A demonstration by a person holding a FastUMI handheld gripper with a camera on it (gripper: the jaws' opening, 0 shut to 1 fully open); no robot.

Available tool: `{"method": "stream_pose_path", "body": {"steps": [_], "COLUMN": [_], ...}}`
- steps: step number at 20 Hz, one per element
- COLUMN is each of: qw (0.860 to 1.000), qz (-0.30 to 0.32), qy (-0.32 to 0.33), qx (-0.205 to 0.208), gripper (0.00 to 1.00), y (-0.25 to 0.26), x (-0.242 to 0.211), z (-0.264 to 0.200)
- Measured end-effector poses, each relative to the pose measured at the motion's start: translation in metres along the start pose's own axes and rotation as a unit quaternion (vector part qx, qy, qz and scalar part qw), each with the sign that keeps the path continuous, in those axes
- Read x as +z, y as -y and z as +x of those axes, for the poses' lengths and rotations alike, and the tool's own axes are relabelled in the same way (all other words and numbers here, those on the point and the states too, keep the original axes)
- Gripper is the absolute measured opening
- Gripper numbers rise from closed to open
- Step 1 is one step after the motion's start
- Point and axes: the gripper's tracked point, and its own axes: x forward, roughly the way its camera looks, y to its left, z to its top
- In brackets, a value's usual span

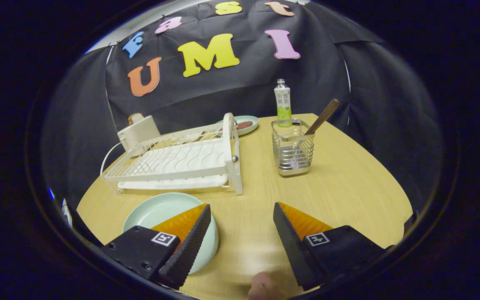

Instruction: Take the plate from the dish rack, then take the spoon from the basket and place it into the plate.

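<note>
A pale green plate (161,210) lies flat on the wooden table (340,187), just in front of the white dish rack (181,160), which holds nothing. My gripper (242,216) is open, with nothing between its fingers; the left finger (190,241) hangs over the plate's right part. Beyond the right finger stands a wire basket (292,148) with a spoon in it. The spoon's brown wooden handle (323,116) sticks up and leans to the right.
Behind the basket stands a bottle with a green label (282,102). A second small plate with something brown on it (245,124) sits behind the rack, and a cream appliance (139,131) stands at the rack's far left. A fingertip (265,287) shows between the fingers' bases.
</note>
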Motion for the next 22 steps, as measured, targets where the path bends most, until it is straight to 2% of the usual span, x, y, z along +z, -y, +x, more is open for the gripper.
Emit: {"method": "stream_pose_path", "body": {"steps": [6, 9, 15, 20, 22], "qw": [0.996, 0.993, 0.992, 0.992, 0.990], "qz": [-0.018, -0.006, 0.012, 0.002, -0.015], "qy": [0.079, 0.111, 0.118, 0.121, 0.126], "qx": [-0.036, -0.047, -0.046, -0.035, -0.056], "gripper": [0.99, 0.99, 0.98, 0.95, 0.81], "y": [0.055, 0.077, 0.100, 0.090, 0.094], "x": [0.045, 0.070, 0.110, 0.137, 0.144], "z": [0.016, 0.029, 0.059, 0.073, 0.079]}}
